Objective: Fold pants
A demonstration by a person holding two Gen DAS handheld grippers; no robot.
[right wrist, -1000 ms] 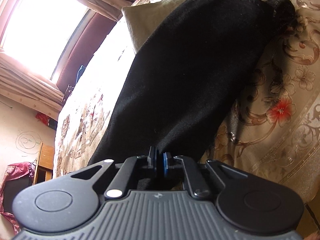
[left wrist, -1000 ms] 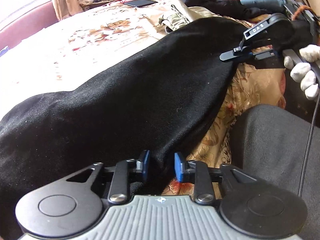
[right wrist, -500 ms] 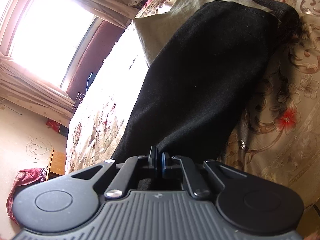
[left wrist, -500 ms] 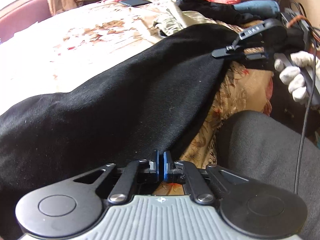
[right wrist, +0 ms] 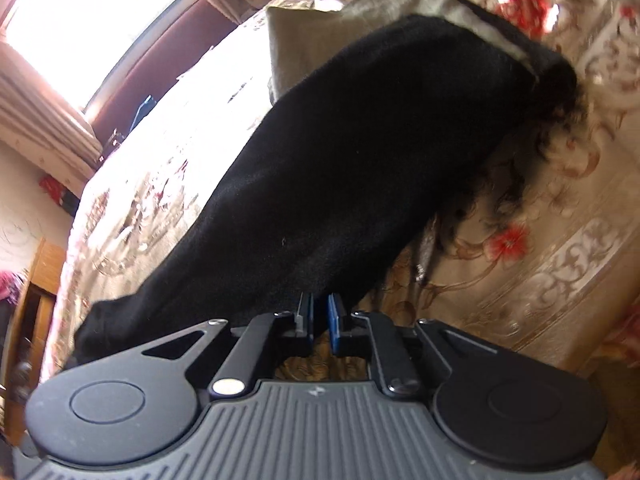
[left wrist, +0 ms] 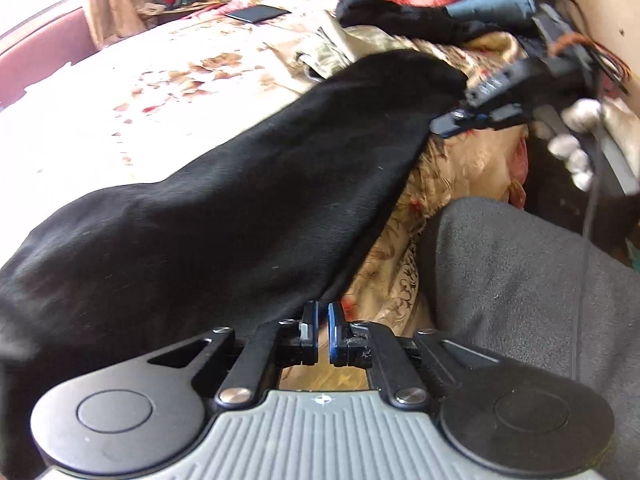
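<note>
Stretching across a floral beige-and-red bedspread (left wrist: 168,92), the black, soft-knit pair of pants (left wrist: 224,216) runs in the left wrist view from about eight o'clock up toward two o'clock, its near edge hanging over the side of the bed. The left gripper (left wrist: 323,330), black-armed with blue pads, sits at six o'clock, clenched on the lower edge of the dark cloth, with only a thin sliver of daylight between its pads. At two o'clock the right gripper (left wrist: 460,120) meets the far end of the garment; it is blurred there, and a white-gloved hand (left wrist: 572,148) behind it carries its handle. A grey fabric-covered leg (left wrist: 520,280) of the person fills the four o'clock area. Toward twelve o'clock lie a heap of black, pink and blue-grey clothes (left wrist: 404,4) and a flat dark rectangular phone or tablet (left wrist: 258,13) on the bedspread.

In the right wrist view the pants (right wrist: 352,168) rise from the pads at six o'clock toward one o'clock, over a pale olive folded cloth (right wrist: 312,36) at twelve o'clock. The right gripper (right wrist: 320,320) has the black cloth between its blue pads; its jaws are opening, the gap narrow, and the fabric is gripped there. A bright window (right wrist: 80,12) with pale curtains sits at ten o'clock.
</note>
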